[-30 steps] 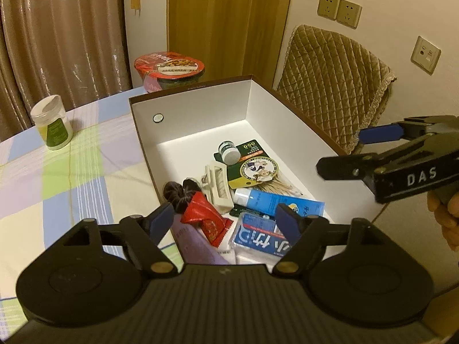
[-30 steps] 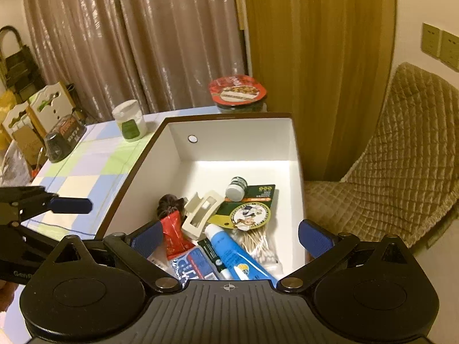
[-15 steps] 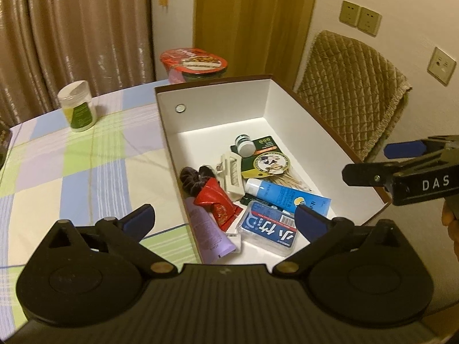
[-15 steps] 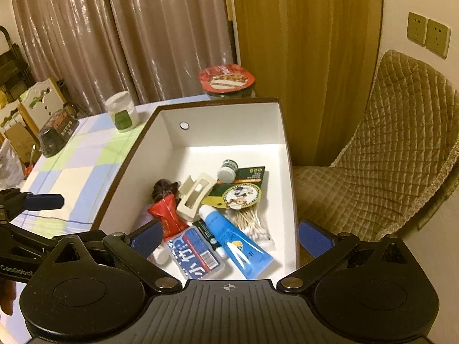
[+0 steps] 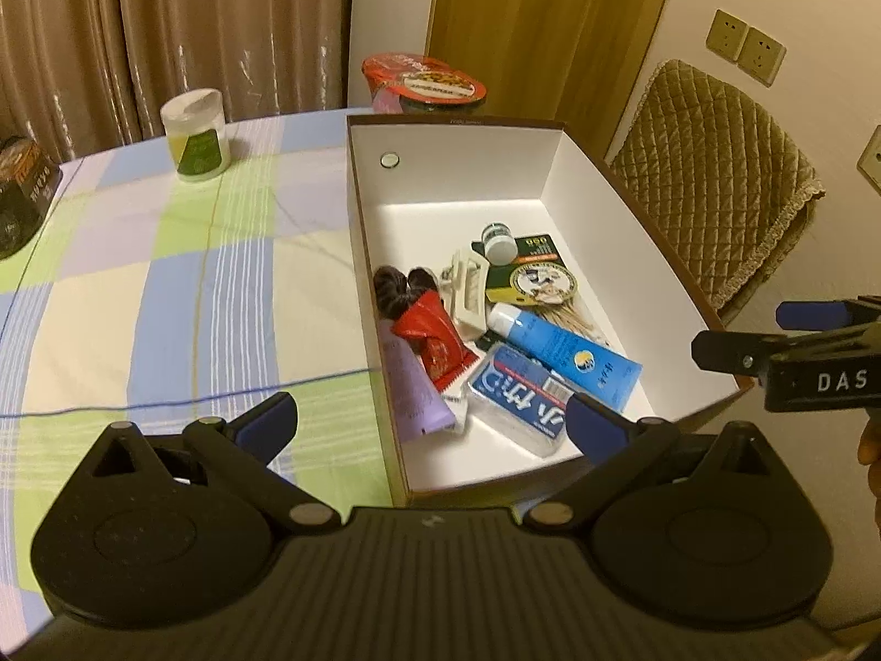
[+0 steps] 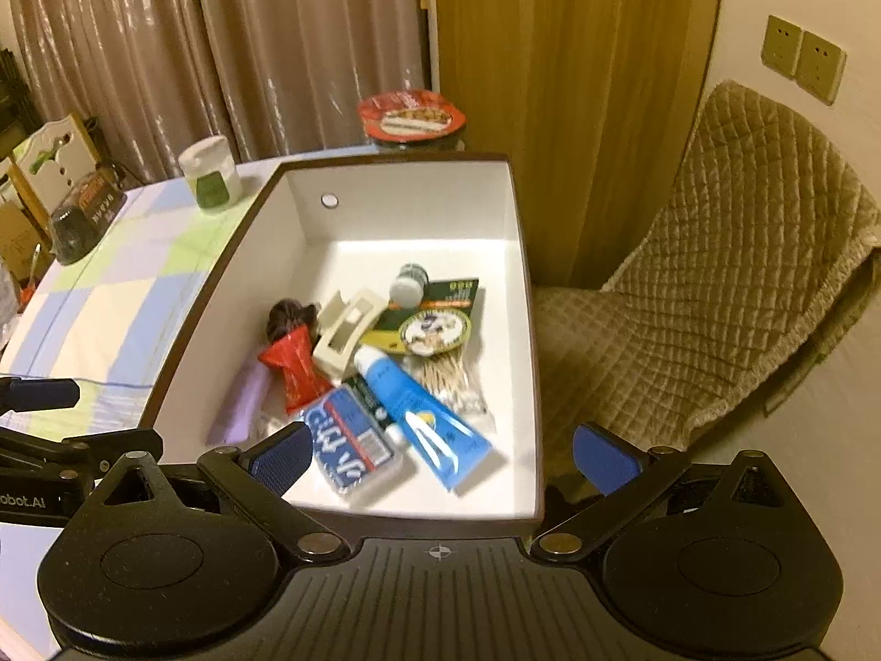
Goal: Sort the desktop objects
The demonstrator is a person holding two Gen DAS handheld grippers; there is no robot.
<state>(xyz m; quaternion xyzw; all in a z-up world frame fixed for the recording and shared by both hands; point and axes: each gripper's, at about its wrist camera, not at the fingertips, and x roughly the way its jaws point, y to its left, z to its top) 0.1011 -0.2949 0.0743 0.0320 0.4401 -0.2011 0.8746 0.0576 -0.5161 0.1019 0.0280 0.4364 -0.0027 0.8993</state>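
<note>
A white box with a brown rim (image 5: 457,176) (image 6: 407,187) sits on the checked tablecloth. It holds a blue tube (image 5: 561,350) (image 6: 418,407), a clear blue-labelled case (image 5: 517,402) (image 6: 349,443), a red packet (image 5: 432,333), a lilac tube (image 5: 413,388), a dark scrunchie (image 5: 393,286), a cream hair claw (image 5: 465,289), a small bottle (image 5: 498,239), a round badge, a green card and cotton swabs. My left gripper (image 5: 429,424) is open and empty above the box's near edge. My right gripper (image 6: 440,460) is open and empty there too, and shows at the right of the left wrist view (image 5: 771,352).
A white jar with a green label (image 5: 195,135) and a red-lidded noodle bowl (image 5: 424,82) stand on the table beyond the box. A dark jar (image 6: 82,220) is at the table's left. A quilted chair (image 6: 716,286) stands right of the box. Curtains hang behind.
Both grippers have drawn back and up from the box, so more of the table and box shows. The left gripper's jaws have opened wider. The box contents have not moved.
</note>
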